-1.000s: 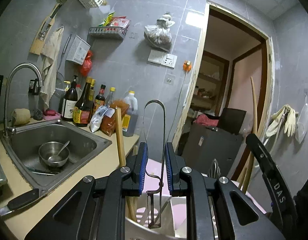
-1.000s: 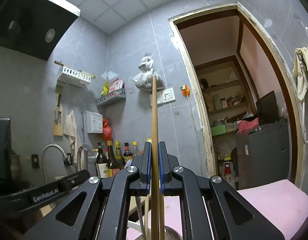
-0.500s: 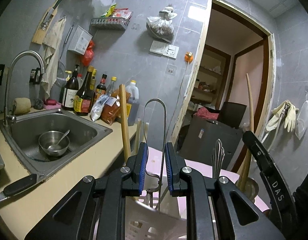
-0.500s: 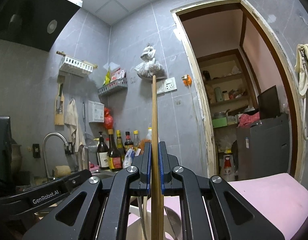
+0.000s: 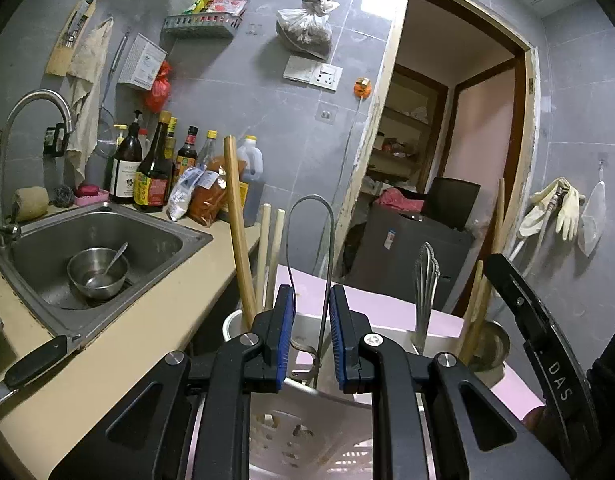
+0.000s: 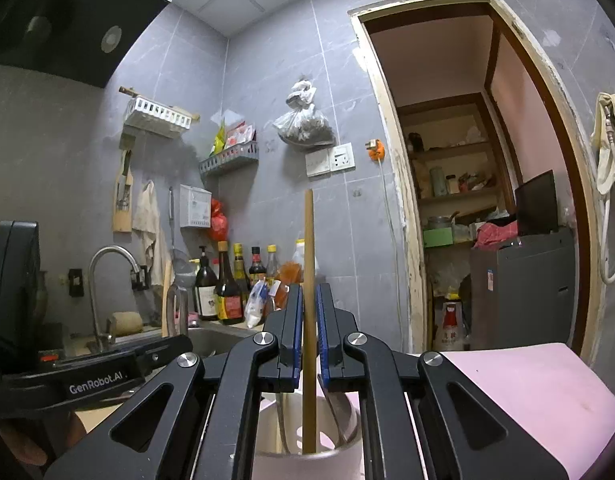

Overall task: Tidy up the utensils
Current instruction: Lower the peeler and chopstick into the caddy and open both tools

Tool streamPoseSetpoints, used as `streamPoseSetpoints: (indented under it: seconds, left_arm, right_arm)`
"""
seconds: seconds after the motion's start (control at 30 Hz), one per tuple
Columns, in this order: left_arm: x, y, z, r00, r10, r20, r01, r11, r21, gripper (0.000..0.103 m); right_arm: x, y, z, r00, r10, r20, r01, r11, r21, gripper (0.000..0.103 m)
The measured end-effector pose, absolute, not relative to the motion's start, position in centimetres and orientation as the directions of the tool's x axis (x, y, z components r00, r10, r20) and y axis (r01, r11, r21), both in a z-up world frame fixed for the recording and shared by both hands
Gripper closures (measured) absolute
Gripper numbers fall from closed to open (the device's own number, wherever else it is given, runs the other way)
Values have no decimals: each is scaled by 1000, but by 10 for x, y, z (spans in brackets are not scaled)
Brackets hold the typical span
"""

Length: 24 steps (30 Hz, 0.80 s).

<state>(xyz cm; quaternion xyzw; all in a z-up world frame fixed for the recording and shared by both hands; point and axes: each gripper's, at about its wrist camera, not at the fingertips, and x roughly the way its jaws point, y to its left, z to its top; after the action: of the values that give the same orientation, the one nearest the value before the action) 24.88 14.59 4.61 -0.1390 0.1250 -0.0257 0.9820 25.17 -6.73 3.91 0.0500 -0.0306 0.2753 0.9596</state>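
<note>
While several utensils already stand in the white caddy [image 5: 307,428], the right gripper [image 6: 308,344] clamps a chopstick [image 6: 308,264] upright, tip inside the holder cup [image 6: 307,452], not yet released. The left gripper [image 5: 310,340], jaws narrow, holds a wire-loop utensil [image 5: 309,248] over the caddy w/ bowl & spoon [image 5: 98,272] left in the sink [image 5: 159,236].

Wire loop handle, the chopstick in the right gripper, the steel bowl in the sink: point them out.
wire loop handle [image 5: 311,200]: left wrist view, top of the arch.
chopstick [image 6: 308,240]: right wrist view, shaft above the closed jaws.
steel bowl [image 5: 73,270]: left wrist view, left rim, in the sink.

Steel sink [image 5: 155,236] holds bowl [image 5: 97,272] — sauce bottles [image 5: 153,172] behind, faucet [image 5: 31,120] left
</note>
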Motion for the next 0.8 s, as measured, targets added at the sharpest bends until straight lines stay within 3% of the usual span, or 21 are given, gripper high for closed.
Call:
streamPoseSetpoints:
  seconds: [0.23, 0.37, 0.43, 0.5, 0.73, 0.8]
  left_arm:
    - [246, 146, 47, 962, -124, -242, 46, 952, -304, 87]
    - [241, 144, 49, 964, -133, -229, 60, 952, -301, 79]
    - [240, 143, 50, 965, -134, -224, 63, 951, -301, 76]
    - [239, 143, 51, 964, -143, -222, 71, 950, -305, 76]
    - [233, 137, 55, 967, -151, -204, 85, 951, -298, 64]
    - [231, 135, 56, 969, -150, -198, 88, 952, -293, 60]
  right_arm:
    - [248, -69, 39, 849, 522, 86, -528, 846, 75, 98]
    - [244, -72, 38, 850, 519, 88, -526, 848, 74, 97]
    - [241, -76, 38, 855, 510, 92, -517, 852, 80, 91]
    - [238, -81, 38, 859, 504, 93, -511, 855, 89, 80]
    - [225, -100, 45, 875, 474, 96, -482, 872, 89, 75]
    - [222, -104, 47, 880, 465, 93, -473, 876, 93, 64]
